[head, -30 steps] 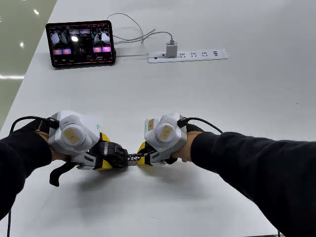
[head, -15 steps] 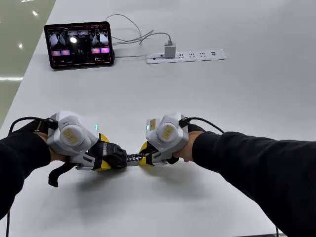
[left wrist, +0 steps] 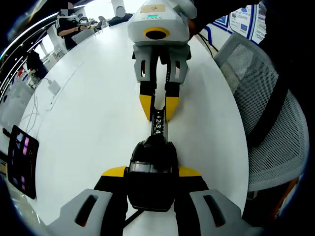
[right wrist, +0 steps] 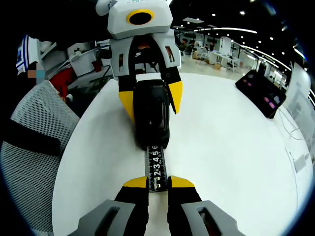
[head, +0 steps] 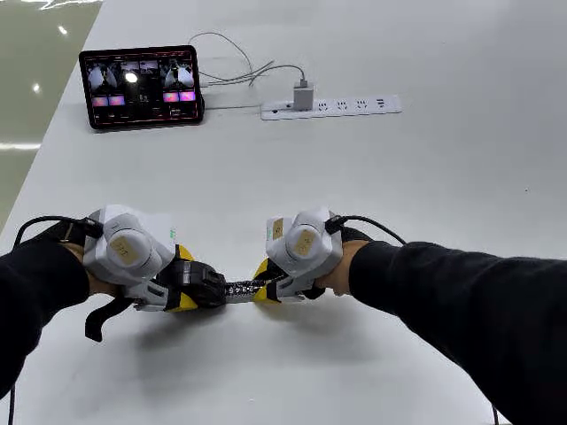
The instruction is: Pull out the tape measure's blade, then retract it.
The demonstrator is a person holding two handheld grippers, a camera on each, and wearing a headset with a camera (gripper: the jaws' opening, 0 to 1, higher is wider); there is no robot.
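We see the left gripper (left wrist: pixel 151 173) clenched on the black case of the tape measure (right wrist: pixel 152 110), one yellow-tipped jaw on each side of it. Facing it, the right gripper (right wrist: pixel 157 184) is clamped on the free end of the blade (right wrist: pixel 156 166). A short length of blade is drawn out between the two, and we read printed numerals on it in both gripper views. Case and blade lie low over the white table (head: pixel 399 177), near its front edge, between the person's black sleeves. At the far side of the table stand a lit tablet (head: pixel 140 86) and a white power strip (head: pixel 341 105) with a charger (head: pixel 304 93) plugged into it. A grey mesh chair (left wrist: pixel 266 123) stands beside the table.
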